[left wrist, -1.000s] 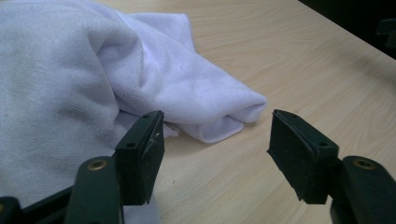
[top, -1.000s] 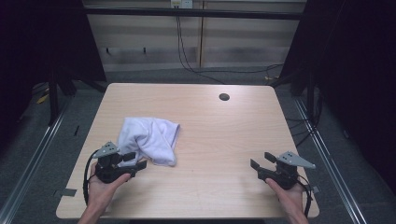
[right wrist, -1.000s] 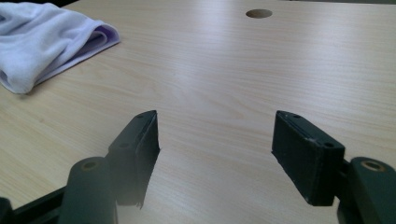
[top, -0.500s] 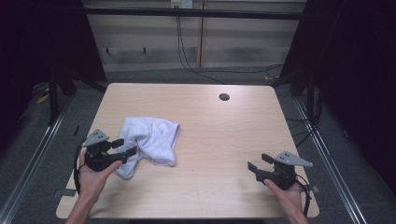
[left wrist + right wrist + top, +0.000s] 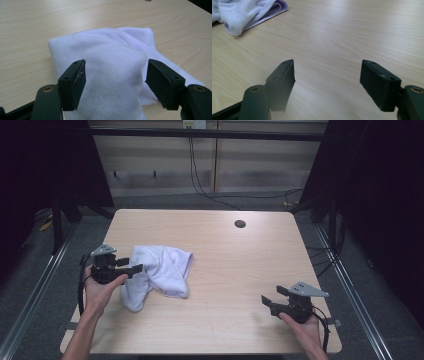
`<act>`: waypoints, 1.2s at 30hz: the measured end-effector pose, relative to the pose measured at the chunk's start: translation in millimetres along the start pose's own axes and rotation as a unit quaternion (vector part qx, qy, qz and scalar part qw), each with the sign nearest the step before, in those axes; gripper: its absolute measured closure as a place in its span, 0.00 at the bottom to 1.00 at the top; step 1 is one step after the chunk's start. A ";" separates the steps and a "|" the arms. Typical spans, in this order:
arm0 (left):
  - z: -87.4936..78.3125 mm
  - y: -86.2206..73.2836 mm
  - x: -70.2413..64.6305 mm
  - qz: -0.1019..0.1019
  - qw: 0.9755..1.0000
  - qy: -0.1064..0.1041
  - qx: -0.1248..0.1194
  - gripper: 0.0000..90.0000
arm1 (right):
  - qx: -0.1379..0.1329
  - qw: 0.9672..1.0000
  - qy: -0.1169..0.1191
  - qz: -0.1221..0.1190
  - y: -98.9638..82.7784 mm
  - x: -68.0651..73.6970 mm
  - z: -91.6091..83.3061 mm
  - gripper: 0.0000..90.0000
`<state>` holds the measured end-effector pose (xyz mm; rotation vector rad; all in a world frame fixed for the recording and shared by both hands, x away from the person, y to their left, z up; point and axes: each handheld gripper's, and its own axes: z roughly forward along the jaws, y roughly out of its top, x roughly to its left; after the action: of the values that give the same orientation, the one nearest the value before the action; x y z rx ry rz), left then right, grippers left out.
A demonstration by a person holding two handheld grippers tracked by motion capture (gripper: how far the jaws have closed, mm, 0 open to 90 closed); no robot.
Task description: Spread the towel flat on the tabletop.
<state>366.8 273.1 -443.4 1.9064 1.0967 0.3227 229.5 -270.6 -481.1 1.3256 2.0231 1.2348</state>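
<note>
A crumpled white towel (image 5: 161, 269) lies on the left half of the light wooden table (image 5: 235, 255). My left gripper (image 5: 133, 267) sits at the towel's left edge and points right across it. In the left gripper view it (image 5: 115, 75) stands open, with the towel (image 5: 112, 57) bulging up between the two jaws and neither pad pressing on it. My right gripper (image 5: 270, 298) rests near the front right of the table, far from the towel. Its jaws (image 5: 327, 72) have just been opening, with nothing but bare wood between them. The towel (image 5: 244, 12) shows at the top left of the right gripper view.
A small dark round hole (image 5: 240, 224) is set in the table near its far edge. Metal rails (image 5: 45, 270) run along the floor on both sides. A dark frame and cables (image 5: 200, 180) stand behind the table.
My left gripper has moved left and a little farther from the table's front edge, along the towel's left side. The towel's front corner now reaches out more toward the front. The right hand stayed put.
</note>
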 end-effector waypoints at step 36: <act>55.6 -39.0 -109.0 0.093 0.985 -0.117 0.088 0.66 | 0.028 0.999 0.032 -0.013 0.7 9.6 5.0 0.36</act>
<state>315.0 163.3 -485.4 2.1475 0.8152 0.1032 229.2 -259.8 -482.0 1.2974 2.1268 1.2328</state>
